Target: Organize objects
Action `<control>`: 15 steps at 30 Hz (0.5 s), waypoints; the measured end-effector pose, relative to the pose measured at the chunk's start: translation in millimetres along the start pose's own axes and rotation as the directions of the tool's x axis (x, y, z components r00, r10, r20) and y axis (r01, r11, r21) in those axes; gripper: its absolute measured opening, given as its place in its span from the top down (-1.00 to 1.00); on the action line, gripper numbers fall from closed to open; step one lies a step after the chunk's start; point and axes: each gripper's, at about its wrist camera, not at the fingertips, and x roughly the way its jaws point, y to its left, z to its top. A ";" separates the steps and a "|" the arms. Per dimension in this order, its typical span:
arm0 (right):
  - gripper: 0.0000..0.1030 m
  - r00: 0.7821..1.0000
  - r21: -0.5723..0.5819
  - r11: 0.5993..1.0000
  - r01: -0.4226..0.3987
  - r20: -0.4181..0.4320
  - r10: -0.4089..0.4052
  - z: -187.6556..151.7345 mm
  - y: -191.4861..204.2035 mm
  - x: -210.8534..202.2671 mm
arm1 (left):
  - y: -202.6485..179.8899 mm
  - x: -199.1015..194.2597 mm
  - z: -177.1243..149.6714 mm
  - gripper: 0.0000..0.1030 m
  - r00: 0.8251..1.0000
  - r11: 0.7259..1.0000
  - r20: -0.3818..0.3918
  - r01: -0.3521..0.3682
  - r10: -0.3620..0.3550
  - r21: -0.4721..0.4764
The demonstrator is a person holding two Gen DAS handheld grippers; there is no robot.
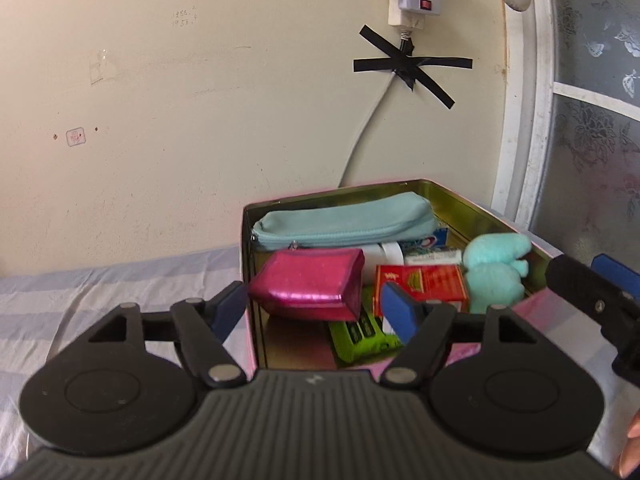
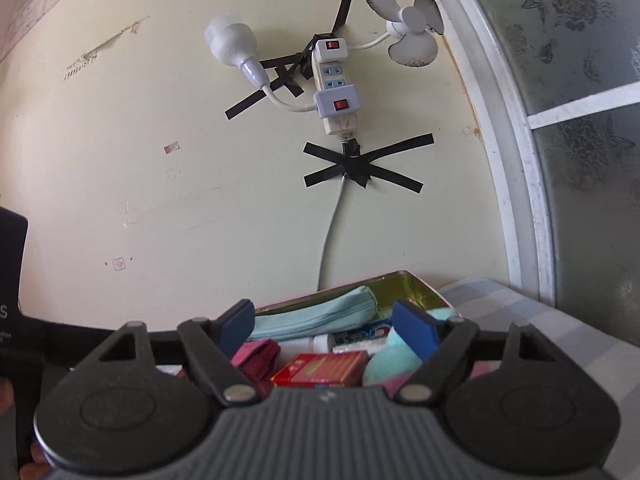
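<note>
An open pink tin box [image 1: 472, 208] with a gold inside stands on the bed against the wall. It holds a light blue zip pouch [image 1: 344, 220], a shiny magenta purse [image 1: 308, 280], a red packet [image 1: 424, 284], a green packet [image 1: 360, 338], a toothpaste tube [image 1: 428, 240] and a mint plush toy [image 1: 496, 268]. My left gripper [image 1: 316, 304] is open and empty above the box's near edge. My right gripper [image 2: 328, 324] is open and empty over the box [image 2: 404, 284], above the pouch [image 2: 316, 316], red packet [image 2: 324, 368] and toothpaste [image 2: 360, 338]; its fingers [image 1: 588, 284] show at the right of the left wrist view.
A striped blue and white sheet [image 1: 100, 292] covers the bed. A power strip [image 2: 334, 84] with a bulb [image 2: 232, 44] and small fan [image 2: 412, 28] is taped to the wall above the box. A frosted window [image 2: 580, 120] is at the right.
</note>
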 end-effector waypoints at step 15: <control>-0.99 0.998 0.037 0.999 -0.019 -0.065 0.022 -30.7 33.7 -67.6 | 15.6 -71.1 -62.8 -1.00 0.999 0.999 0.027 -0.019 0.020 -0.037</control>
